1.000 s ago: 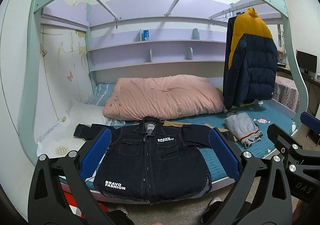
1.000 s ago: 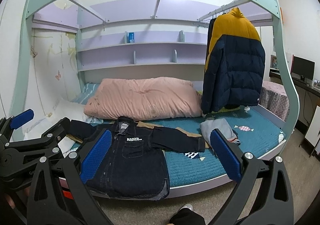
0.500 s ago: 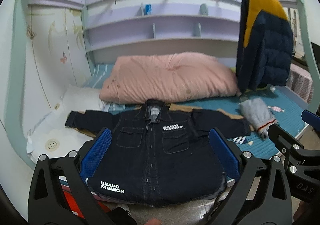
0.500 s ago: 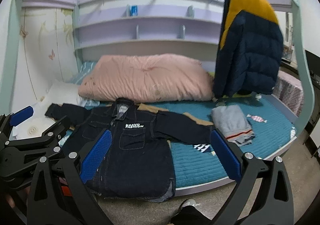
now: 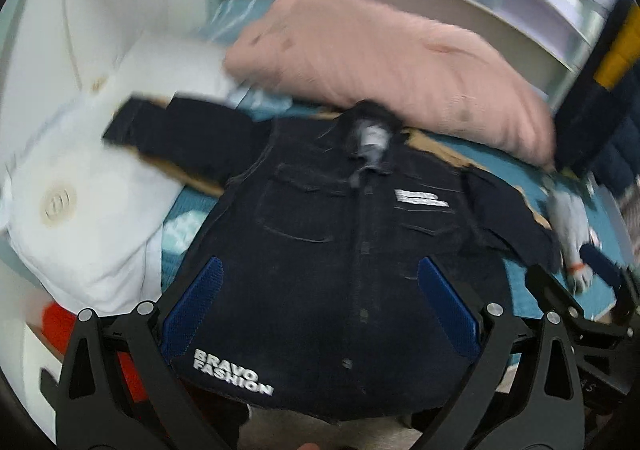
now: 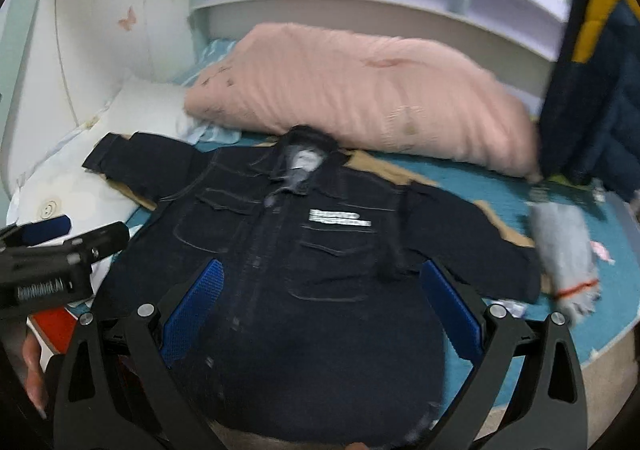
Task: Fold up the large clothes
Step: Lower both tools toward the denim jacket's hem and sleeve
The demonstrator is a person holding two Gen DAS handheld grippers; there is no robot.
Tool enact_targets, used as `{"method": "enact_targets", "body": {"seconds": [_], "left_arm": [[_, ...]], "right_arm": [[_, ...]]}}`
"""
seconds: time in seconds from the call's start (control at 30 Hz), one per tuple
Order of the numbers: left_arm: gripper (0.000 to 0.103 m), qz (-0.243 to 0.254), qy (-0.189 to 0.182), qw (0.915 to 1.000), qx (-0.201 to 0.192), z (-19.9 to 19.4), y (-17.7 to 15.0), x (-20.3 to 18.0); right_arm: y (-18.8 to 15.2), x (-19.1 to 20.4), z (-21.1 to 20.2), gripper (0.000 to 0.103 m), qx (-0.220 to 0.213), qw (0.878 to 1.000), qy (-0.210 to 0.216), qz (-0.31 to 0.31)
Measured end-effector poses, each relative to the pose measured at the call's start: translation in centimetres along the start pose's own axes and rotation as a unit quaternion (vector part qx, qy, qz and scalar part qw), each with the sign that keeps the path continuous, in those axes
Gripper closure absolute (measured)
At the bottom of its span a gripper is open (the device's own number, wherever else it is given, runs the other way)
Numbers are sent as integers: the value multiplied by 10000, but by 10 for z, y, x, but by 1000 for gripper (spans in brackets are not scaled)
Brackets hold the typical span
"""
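jacket: dark denim jacket (image 5: 344,250) lies front up on the teal bed (image 6: 624,250), sleeves spread, hem at the near edge
left gripper (image 5: 320,306): jaws wide, holding nothing
right gripper (image 6: 320,306): jaws wide, holding nothing
progress: no fold made yet; sleeves and body all left

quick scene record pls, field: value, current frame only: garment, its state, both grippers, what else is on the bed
garment: dark denim jacket, "BRAVO FASHION" print at the hem
state: flat on the bed, front up, sleeves spread, unfolded
left gripper: open, over the hem, holding nothing
right gripper: open, over the lower front, holding nothing
also on bed: pink duvet, white pillow, folded grey garment
hanging at right: navy-yellow coat
image: motion-blurred
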State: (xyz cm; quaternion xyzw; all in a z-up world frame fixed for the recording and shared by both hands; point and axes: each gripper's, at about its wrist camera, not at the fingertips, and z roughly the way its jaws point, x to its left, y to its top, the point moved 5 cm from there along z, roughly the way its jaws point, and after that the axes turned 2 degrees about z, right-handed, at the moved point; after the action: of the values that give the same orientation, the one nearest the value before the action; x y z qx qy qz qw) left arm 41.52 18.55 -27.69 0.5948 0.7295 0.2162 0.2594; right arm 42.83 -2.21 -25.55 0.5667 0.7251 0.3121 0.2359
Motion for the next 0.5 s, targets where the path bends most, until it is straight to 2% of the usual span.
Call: {"method": "enact_targets", "body": {"seconds": [0.1, 0.17, 0.27, 0.33, 0.37, 0.43, 0.5], "left_arm": [[5, -278, 260, 9992, 110, 31, 15, 48], [5, -354, 632, 9973, 98, 48, 29, 84], [5, -616, 801, 9949, 26, 64, 46, 131], [5, -816, 1064, 9909, -81, 73, 60, 169], [5, -938, 1152, 9888, -105, 78, 68, 191], [5, -1216, 1112, 9862, -174, 85, 78, 220], [5, -1408, 1229, 9821, -249, 90, 89, 251]], "right_arm": [[12, 17, 34, 8, 31, 9997, 216, -73], [20, 29, 61, 8, 116, 9993, 358, -83], [29, 43, 97, 24, 243, 9978, 611, -5], [33, 53, 118, 40, 363, 9963, 777, 30], [34, 60, 130, 42, 448, 9950, 890, 34], [36, 72, 150, 56, 595, 9926, 1059, 63], [37, 84, 167, 59, 716, 9898, 1232, 88]]}}
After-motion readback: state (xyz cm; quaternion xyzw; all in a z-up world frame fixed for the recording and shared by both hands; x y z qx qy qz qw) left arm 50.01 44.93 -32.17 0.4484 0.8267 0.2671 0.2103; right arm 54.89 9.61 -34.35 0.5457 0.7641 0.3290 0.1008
